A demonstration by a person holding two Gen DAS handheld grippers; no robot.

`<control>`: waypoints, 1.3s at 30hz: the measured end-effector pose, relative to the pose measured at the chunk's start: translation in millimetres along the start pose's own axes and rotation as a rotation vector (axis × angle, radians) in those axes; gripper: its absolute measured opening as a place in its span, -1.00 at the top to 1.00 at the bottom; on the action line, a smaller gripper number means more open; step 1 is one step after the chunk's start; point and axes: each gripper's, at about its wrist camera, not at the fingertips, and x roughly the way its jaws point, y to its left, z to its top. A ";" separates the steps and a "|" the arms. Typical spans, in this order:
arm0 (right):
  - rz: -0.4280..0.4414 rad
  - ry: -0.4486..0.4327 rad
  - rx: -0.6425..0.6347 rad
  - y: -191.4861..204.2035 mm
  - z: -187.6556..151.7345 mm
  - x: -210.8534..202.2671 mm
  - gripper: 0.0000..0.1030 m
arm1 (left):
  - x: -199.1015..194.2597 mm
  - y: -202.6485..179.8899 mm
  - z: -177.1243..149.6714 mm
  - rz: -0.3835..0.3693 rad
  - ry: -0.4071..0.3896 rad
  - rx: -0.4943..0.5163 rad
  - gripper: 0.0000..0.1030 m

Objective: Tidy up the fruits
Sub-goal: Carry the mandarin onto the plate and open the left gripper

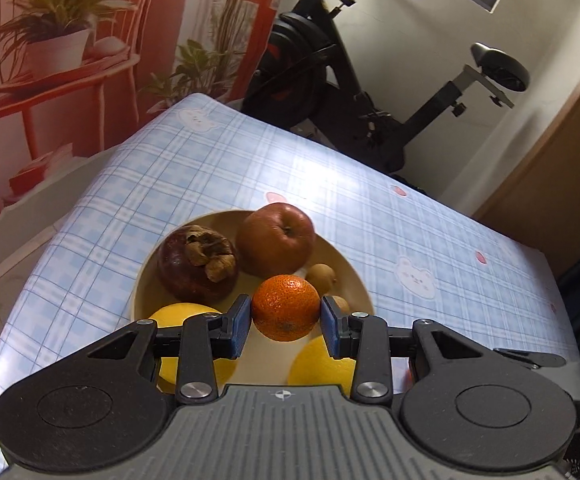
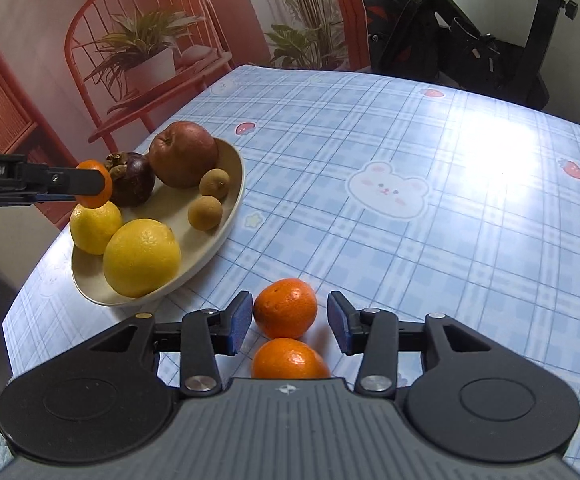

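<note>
Now the left gripper (image 1: 286, 320) is pinching a small orange (image 1: 286, 307) between its blue fingers (image 1: 238, 322), holding it up over the cream bowl (image 2: 232, 196). In the bowl are sitting two lemons (image 2: 142, 258), an apple (image 2: 182, 154) and a dark mangosteen (image 2: 132, 179). The right gripper (image 2: 288, 322) is spreading its fingers around another orange (image 2: 286, 308) on the checked tabletop (image 2: 449, 220), one pad touching, the other apart.

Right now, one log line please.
left gripper: holds mandarin over bowl | right gripper: open around table mandarin
</note>
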 end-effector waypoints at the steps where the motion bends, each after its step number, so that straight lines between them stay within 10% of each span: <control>1: -0.002 0.001 -0.002 0.2 0.0 -0.4 0.24 | 1.9 0.4 0.2 0.003 0.005 -0.002 0.24; 22: 0.061 -0.057 -0.227 50.6 51.5 14.1 0.26 | 43.9 9.6 11.5 -0.037 0.081 -0.041 0.23; 39: 0.026 -0.086 -0.136 30.8 43.1 -10.5 0.22 | 23.1 -1.6 12.6 -0.074 0.033 -0.026 0.14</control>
